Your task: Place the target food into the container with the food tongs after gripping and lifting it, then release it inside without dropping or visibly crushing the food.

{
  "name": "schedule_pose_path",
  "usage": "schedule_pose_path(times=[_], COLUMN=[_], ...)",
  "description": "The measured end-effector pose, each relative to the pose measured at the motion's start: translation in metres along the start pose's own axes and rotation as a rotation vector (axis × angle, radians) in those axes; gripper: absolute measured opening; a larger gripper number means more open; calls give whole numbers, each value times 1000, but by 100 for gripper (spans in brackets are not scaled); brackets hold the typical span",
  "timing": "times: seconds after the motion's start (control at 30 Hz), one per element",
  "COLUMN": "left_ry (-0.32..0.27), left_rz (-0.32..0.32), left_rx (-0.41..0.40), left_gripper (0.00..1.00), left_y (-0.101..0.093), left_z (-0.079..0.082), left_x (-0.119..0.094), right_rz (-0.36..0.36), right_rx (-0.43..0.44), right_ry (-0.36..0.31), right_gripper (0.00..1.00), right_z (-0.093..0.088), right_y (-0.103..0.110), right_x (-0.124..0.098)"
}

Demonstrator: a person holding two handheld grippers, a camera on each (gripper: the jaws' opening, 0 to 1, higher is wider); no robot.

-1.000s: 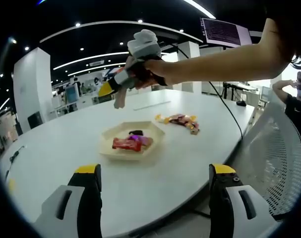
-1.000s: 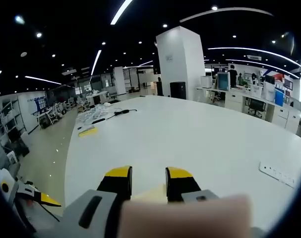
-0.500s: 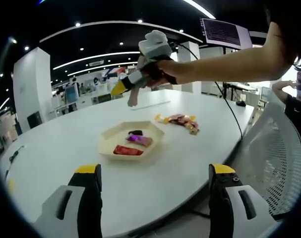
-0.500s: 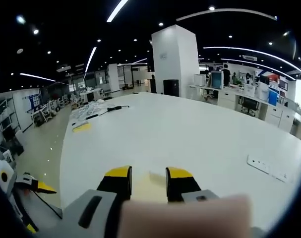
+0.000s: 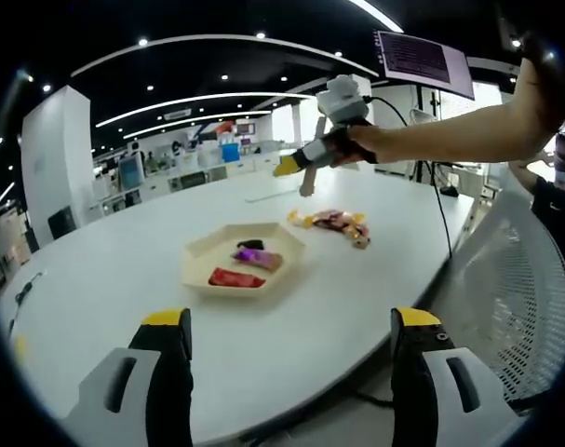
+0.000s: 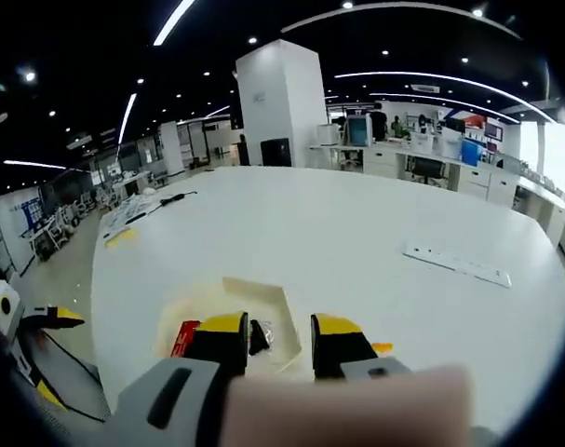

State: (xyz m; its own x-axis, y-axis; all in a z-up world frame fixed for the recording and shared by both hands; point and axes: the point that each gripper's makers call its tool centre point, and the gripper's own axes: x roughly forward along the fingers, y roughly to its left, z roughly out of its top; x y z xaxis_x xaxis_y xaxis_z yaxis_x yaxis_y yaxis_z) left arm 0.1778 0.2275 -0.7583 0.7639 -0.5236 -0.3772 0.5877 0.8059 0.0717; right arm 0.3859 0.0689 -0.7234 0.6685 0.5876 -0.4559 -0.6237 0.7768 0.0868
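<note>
Left tool (image 5: pixel 280 358) wide, empty | right tool (image 6: pixel 279 343) narrow on pale tongs (image 5: pixel 307 180) | wrapped snacks (image 5: pixel 336 224) heaped near bench far edge, beside hexagonal tray (image 5: pixel 200 253) | likely light, crinkly, slippery; pinch mid-wrapper gently

The right gripper (image 6: pixel 278 337) hides part of the tray (image 6: pixel 254 298) and its snacks (image 6: pixel 184 335).

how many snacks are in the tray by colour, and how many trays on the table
red snack: 1
purple snack: 1
dark snack: 1
tray: 1
total: 3 snacks in 1 tray; the loose pile of wrapped snacks beside it on the table is too bunched to count
</note>
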Motion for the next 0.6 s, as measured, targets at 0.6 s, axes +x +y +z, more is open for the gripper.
schedule_pose_path(times=[0.6], left_ry=[32], left_rz=[-10], left_rx=[-1], left_gripper=[86], left_y=[-1], left_z=[-4], left_x=[1], right_rz=[-102], right_rx=[77], right_ry=[49], right_gripper=[26], right_z=[-59], right_y=[-46], right_x=[-45])
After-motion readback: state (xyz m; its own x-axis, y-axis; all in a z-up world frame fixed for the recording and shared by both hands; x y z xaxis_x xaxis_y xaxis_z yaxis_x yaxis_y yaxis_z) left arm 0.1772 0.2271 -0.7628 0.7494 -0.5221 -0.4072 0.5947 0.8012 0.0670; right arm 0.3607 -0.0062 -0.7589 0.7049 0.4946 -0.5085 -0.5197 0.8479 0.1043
